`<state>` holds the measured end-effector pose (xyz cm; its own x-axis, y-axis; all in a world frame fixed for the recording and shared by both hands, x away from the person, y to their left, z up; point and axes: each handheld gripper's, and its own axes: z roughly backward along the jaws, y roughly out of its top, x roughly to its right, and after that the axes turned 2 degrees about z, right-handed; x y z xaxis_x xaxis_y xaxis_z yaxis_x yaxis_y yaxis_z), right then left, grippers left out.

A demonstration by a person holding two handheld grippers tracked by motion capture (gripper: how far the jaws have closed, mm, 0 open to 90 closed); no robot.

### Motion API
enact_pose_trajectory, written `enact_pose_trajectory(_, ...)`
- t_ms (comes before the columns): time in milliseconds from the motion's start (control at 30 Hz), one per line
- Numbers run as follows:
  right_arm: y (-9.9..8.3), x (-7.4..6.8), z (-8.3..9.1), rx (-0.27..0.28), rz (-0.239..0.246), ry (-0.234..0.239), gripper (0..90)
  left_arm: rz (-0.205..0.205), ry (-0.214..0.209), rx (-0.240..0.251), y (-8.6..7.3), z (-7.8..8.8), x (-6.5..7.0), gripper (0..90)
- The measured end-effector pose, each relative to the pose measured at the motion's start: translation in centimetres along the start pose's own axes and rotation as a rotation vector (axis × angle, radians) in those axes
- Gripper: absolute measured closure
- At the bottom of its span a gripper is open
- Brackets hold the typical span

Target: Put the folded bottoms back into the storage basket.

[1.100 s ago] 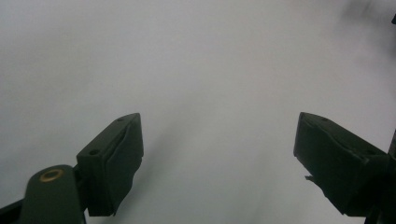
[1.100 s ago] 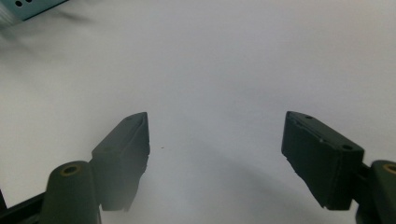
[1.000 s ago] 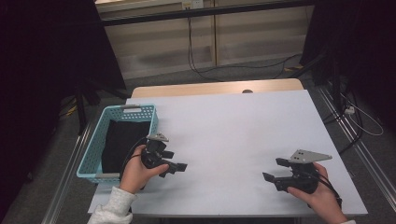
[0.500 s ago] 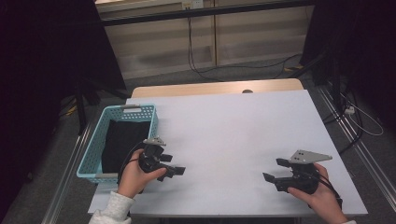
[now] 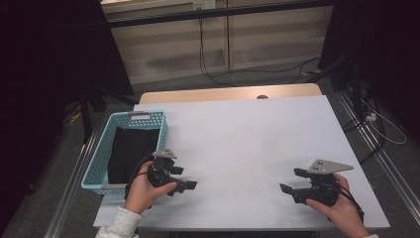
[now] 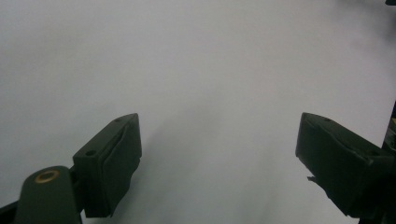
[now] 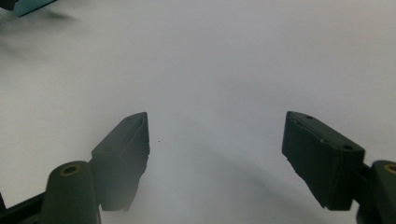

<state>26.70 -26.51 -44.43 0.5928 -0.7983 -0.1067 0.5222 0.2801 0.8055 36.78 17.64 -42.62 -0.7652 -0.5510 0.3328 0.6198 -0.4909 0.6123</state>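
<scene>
One broad table (image 5: 257, 148) takes up most of the high view: a flat, matte white rectangular top, smooth and unmarked, with a strip of pale wood showing along its far edge. At its left side sits a rectangular basket (image 5: 99, 163) of turquoise plastic, its walls pierced with a grid of small holes, its rim rounded at the corners. Inside lies a black cloth (image 5: 130, 151), soft and dull (no folds can be made out), covering the basket's floor.

Just beside the basket's near right corner, the left gripper (image 5: 184, 184) is held in the person's left hand (image 5: 141, 191), a pale knitted sleeve at the wrist; its black, angular body points toward the table's middle. In the left gripper view its jaws stand spread wide over bare white surface, blocky dark pads with nothing between them.

Well apart, near the table's right front corner, the right gripper (image 5: 292, 181) rests in the right hand (image 5: 339, 208), a grey three-cornered plate on top. Its jaws point left and are likewise spread, empty, with only the table beneath them.
</scene>
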Motion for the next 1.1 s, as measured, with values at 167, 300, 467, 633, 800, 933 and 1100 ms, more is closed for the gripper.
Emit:
enact_pose_trajectory(167, 0.1, -0.1, 0.0, 0.002, 0.003, 0.001, 22.6, -0.002, 0.001, 0.005, 0.0, 0.0, 0.1, 13.9)
enact_pose_trajectory(300, 0.0, 0.0, 0.1, 0.001, 0.006, 0.001, 22.6, -0.006, 0.000, 0.008, -0.1, 0.0, 0.1, 13.1)
enact_pose_trajectory(467, 0.0, 0.0, 0.1, 0.004, -0.002, 0.002, 22.6, -0.008, -0.003, 0.004, -0.2, -0.2, 0.0, 13.0)
enact_pose_trajectory(633, -0.1, 0.2, 0.2, 0.002, -0.003, 0.000, 22.6, -0.010, -0.005, 0.006, -0.2, -0.2, 0.1, 12.2)
enact_pose_trajectory(800, -0.5, 0.4, 0.7, 0.001, -0.008, -0.011, 22.6, -0.013, -0.001, 0.017, -0.1, -0.2, 0.1, 11.9)
enact_pose_trajectory(933, -0.7, 0.7, 1.2, 0.002, -0.015, -0.018, 22.6, -0.019, 0.007, 0.016, -0.1, -0.2, 0.1, 11.5)
enact_pose_trajectory(1100, -0.7, 0.7, 1.3, 0.004, -0.013, -0.016, 22.6, -0.027, 0.002, 0.020, -0.3, -0.3, 0.1, 9.1)
